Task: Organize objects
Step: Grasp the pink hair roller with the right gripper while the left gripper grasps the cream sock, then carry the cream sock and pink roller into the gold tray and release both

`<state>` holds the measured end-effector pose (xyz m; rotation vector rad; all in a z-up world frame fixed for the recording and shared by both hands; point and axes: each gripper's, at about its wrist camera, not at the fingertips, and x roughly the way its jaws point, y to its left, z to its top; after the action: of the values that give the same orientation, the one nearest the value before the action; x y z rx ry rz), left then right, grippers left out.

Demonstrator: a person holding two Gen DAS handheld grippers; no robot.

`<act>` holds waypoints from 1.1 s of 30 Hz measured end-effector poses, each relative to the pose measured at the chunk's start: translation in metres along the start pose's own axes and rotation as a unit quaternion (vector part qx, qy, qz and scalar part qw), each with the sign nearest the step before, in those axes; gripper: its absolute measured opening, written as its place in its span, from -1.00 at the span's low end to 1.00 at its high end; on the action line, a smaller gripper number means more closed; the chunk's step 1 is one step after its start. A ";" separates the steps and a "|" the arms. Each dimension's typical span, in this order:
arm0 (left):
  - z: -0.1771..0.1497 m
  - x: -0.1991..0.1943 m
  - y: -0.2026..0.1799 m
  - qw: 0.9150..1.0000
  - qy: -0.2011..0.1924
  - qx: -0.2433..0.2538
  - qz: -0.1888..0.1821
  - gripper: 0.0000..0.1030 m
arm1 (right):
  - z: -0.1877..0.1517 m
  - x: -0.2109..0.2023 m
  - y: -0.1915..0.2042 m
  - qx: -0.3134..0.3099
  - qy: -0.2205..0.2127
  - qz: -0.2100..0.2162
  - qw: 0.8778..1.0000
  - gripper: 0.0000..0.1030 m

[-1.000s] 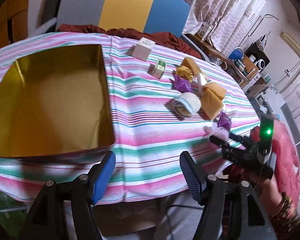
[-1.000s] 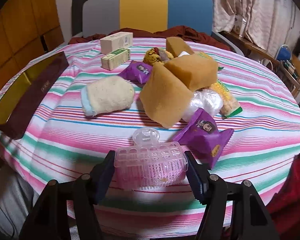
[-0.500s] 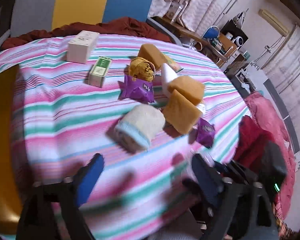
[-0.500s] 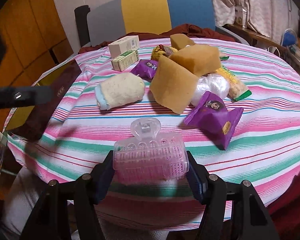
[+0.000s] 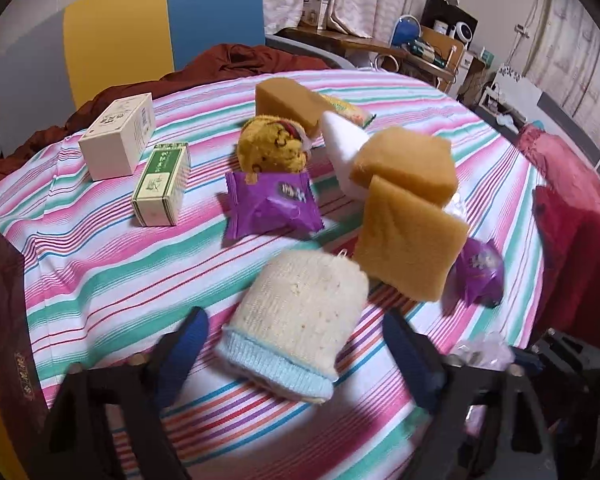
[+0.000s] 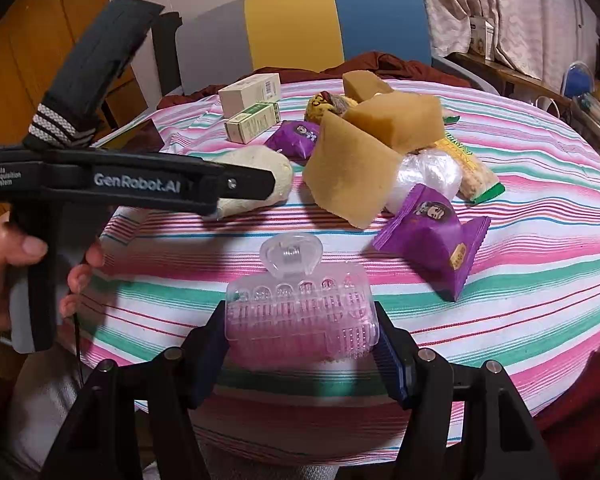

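My left gripper (image 5: 300, 356) is open, its fingers either side of the near end of a rolled cream sock with a blue cuff (image 5: 300, 316); I cannot tell whether they touch it. The sock (image 6: 260, 180) also shows in the right wrist view, partly hidden by the left gripper's body. My right gripper (image 6: 302, 336) is shut on a clear pink hair clip (image 6: 300, 304), held above the near edge of the striped tablecloth (image 6: 500, 280). The pile beyond holds orange sponges (image 5: 408, 184), purple snack packets (image 5: 272, 204) and a yellow plush (image 5: 272, 144).
Two small boxes, white (image 5: 118, 136) and green (image 5: 162, 184), stand at the back left. The dark rim of the gold tin (image 5: 8, 320) is at the far left. A purple packet (image 6: 436, 232) lies near the right gripper. A chair (image 5: 160, 32) stands behind the table.
My left gripper swung right from the gold tin to the pile and now straddles the rolled sock. My right gripper still holds the hair clip, drawn back slightly from the pile.
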<state>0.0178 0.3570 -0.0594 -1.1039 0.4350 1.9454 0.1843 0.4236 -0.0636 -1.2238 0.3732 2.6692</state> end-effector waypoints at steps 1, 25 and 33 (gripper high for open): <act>-0.002 0.002 0.000 1.000 0.002 0.000 -0.004 0.29 | -0.001 0.001 0.000 0.001 0.002 -0.001 1.000 0.29; -0.062 -0.130 0.073 0.968 -0.143 -0.169 -0.122 0.06 | 0.008 -0.002 0.024 0.019 -0.011 -0.007 1.000 0.27; -0.104 -0.179 0.141 0.959 -0.171 -0.224 -0.014 0.06 | 0.019 -0.013 0.058 0.021 -0.034 0.020 0.999 0.27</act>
<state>0.0073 0.1188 0.0176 -1.0009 -0.2209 2.2144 0.1633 0.3739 -0.0329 -1.1228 0.4452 2.7142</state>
